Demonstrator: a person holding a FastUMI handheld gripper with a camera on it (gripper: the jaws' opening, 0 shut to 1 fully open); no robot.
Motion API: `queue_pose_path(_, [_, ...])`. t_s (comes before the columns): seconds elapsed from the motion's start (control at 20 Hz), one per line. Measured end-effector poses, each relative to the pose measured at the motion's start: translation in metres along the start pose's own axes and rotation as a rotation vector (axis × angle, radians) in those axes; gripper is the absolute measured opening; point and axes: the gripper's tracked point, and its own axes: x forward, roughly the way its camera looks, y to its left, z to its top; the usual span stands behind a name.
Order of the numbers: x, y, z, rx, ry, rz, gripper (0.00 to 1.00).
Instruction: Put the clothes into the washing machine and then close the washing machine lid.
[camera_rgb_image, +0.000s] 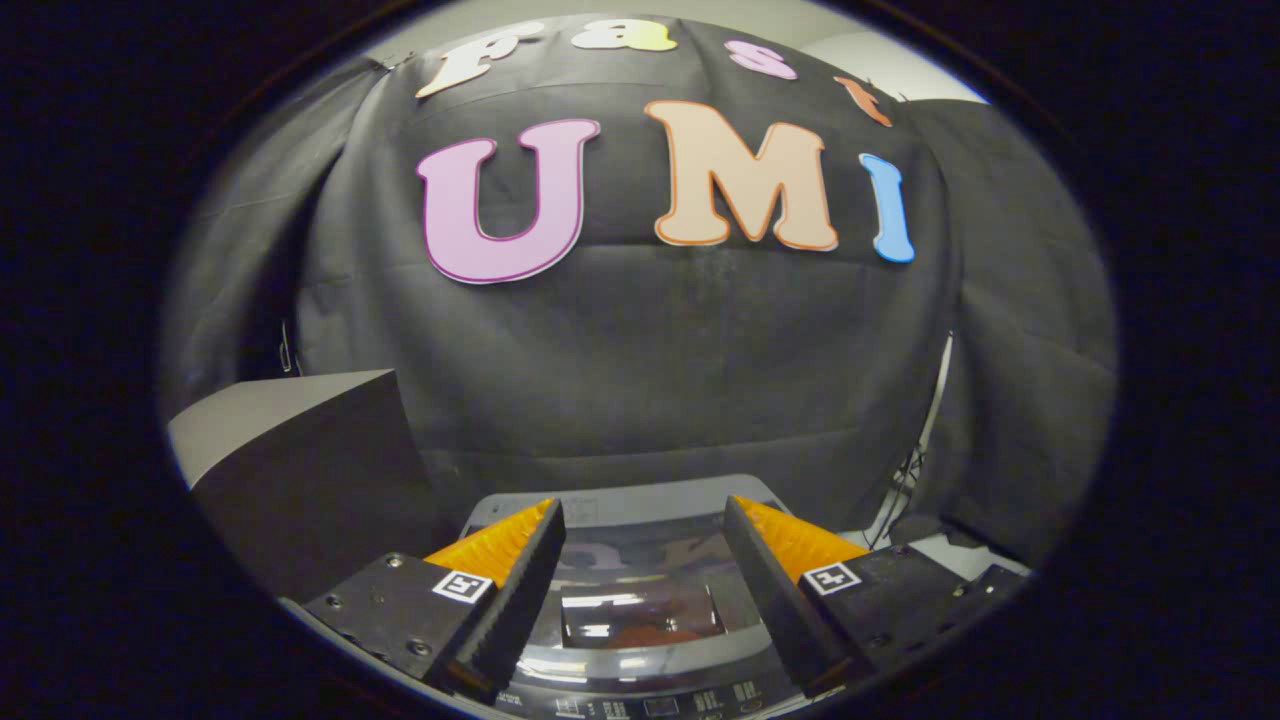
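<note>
The washing machine (620, 500) stands below and just ahead of my fingers, its grey top seen from above. Its lid (640, 590) lies flat and closed, a dark glass pane with a reddish patch showing through. The control panel (650, 700) runs along the near edge under the fingers. My gripper (645, 520) hovers above the lid, open, with nothing between the two fingers. No clothes are visible outside the machine.
A dark grey box-like cabinet (300, 460) stands to the left of the machine, about as high as my fingers. Black cloth (640, 370) hangs close behind the machine. Cables and a white pole (925, 440) run down at the right beside it.
</note>
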Motion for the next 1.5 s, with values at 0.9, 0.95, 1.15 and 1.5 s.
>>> queue_pose_path(0.9, [-0.163, -0.054, -0.033, 0.129, -0.071, 0.053, 0.97])
queue_pose_path(0.95, [-0.172, -0.052, -0.034, 0.131, -0.073, 0.065, 0.97])
queue_pose_path(1.15, [-0.208, -0.046, -0.025, 0.07, -0.11, 0.095, 0.97])
queue_pose_path(1.5, [-0.266, -0.031, -0.015, -0.004, -0.163, 0.079, 0.96])
